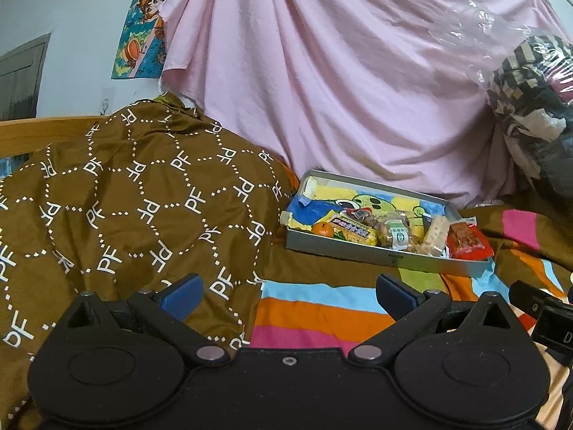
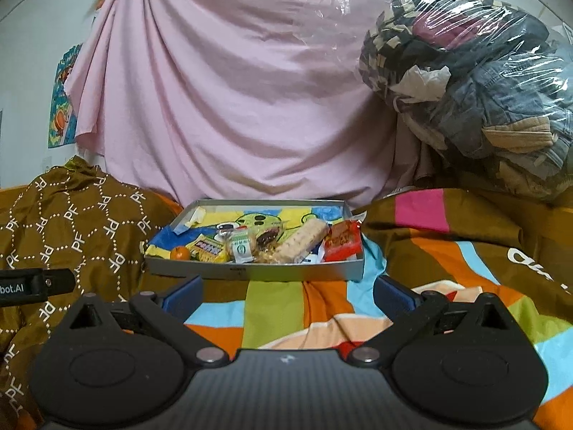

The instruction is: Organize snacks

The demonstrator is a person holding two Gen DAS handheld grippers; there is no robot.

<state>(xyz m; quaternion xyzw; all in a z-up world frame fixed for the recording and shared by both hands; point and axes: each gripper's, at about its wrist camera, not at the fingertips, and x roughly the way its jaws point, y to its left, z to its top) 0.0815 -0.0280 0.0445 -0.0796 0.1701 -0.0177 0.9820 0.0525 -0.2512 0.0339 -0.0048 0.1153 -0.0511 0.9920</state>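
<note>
A shallow grey metal tray [image 1: 369, 255] [image 2: 250, 271] lies on a striped bedspread, lined with a cartoon picture. Snacks fill its near side: a small orange [image 1: 322, 229] [image 2: 179, 253], a yellow candy pack [image 1: 352, 231] [image 2: 209, 249], a green-labelled bag of pastries [image 1: 394, 231] [image 2: 243, 245], a long pale wafer bar [image 1: 435, 234] [image 2: 301, 242] and a red packet [image 1: 467, 242] [image 2: 342, 242]. My left gripper [image 1: 288, 295] is open, short of the tray and to its left. My right gripper [image 2: 288, 295] is open too, just before the tray's front wall. Neither holds anything.
A brown quilt printed "PF" [image 1: 125, 186] [image 2: 71, 222] is heaped at the left. A pink sheet [image 1: 340, 71] [image 2: 232, 89] hangs behind the tray. A clear plastic bag of clothes [image 2: 476, 89] [image 1: 537, 114] sits at the right. The striped bedspread [image 2: 447, 251] rises in a fold there.
</note>
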